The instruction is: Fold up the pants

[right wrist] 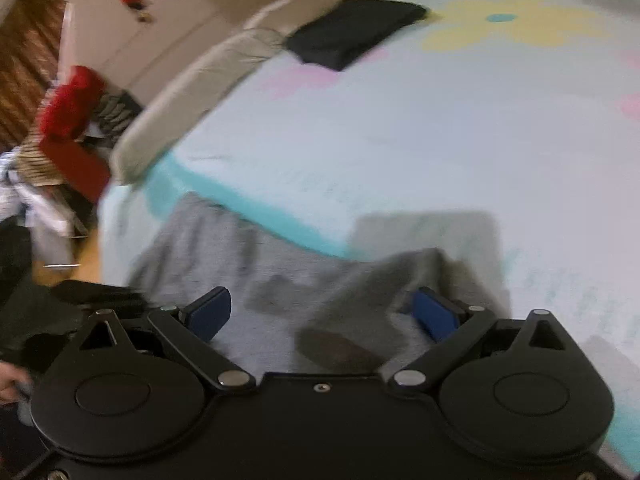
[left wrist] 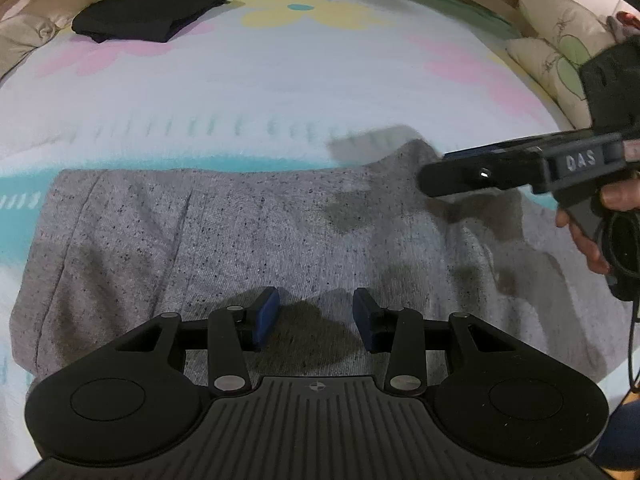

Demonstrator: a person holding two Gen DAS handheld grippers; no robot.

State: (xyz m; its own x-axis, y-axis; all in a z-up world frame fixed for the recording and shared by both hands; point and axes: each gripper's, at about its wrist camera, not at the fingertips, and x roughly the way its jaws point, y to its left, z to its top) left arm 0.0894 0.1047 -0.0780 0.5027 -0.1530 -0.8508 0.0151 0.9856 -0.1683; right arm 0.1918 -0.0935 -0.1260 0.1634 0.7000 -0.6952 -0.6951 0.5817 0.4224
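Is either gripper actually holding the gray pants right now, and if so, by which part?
Neither. Left gripper and right gripper are both open over the gray pants, with nothing pinched.

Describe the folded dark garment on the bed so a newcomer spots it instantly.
Start at the flower-print bedspread covering the bed. Follow it to the far left corner, beside the beige pillow: the folded black garment lies there on a pink flower. Unlike the speckled grey pants spread out near both grippers, it is black, compact and folded.
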